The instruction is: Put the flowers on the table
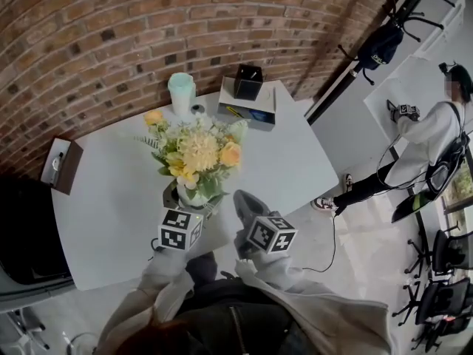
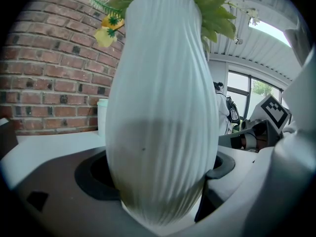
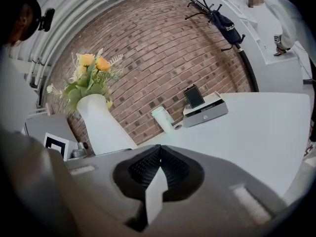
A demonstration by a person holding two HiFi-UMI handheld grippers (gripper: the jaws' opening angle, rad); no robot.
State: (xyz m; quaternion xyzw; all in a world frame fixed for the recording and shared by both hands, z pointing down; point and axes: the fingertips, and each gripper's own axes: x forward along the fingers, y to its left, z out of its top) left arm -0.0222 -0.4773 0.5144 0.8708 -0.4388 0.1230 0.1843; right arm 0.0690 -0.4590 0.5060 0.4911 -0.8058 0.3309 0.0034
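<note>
The left gripper view's top edge cuts off most of the flowers [image 2: 106,31] above the vase [image 2: 160,107].

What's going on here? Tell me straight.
A person is working with a handheld tool in each hand. The left tool is clamped around a white ribbed vase of yellow flowers, holding it upright over the near part of the white table. The right tool is shut and empty beside it. Whether the vase's base touches the tabletop yet can't be told.
</note>
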